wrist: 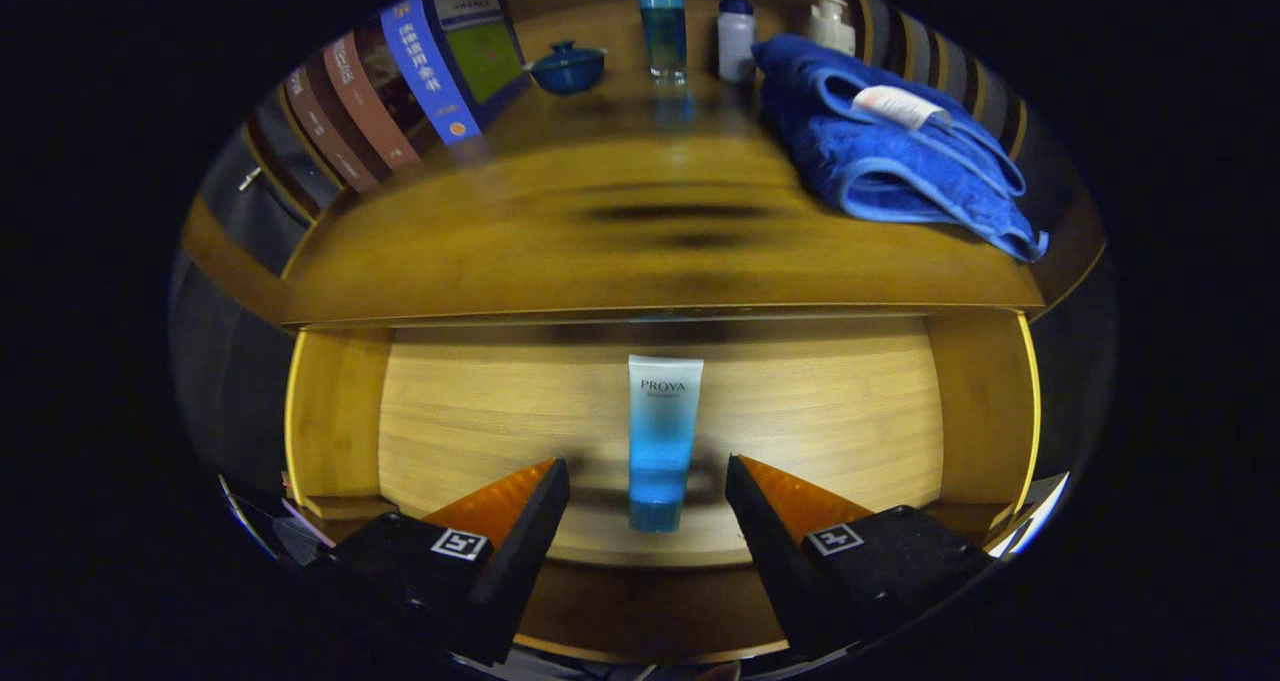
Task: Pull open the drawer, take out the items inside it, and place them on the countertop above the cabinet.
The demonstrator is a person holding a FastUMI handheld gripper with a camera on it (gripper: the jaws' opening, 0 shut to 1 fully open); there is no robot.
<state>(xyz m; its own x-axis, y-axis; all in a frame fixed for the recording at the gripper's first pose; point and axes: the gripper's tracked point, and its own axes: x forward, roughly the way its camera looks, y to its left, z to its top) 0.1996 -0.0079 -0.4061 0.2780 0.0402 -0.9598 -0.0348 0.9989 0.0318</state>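
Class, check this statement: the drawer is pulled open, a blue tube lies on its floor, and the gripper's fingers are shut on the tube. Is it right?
Not quite. In the gripper view the drawer is pulled open and the blue tube lies on its floor, but the gripper is open, its fingers standing either side of the tube without touching it.

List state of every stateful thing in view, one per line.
Drawer: pulled open.
Tube: lying flat in the drawer, between the fingers, not gripped.
Gripper: fingers open, either side of the tube.
Towel: folded, on the countertop.
Books: standing, leaning.
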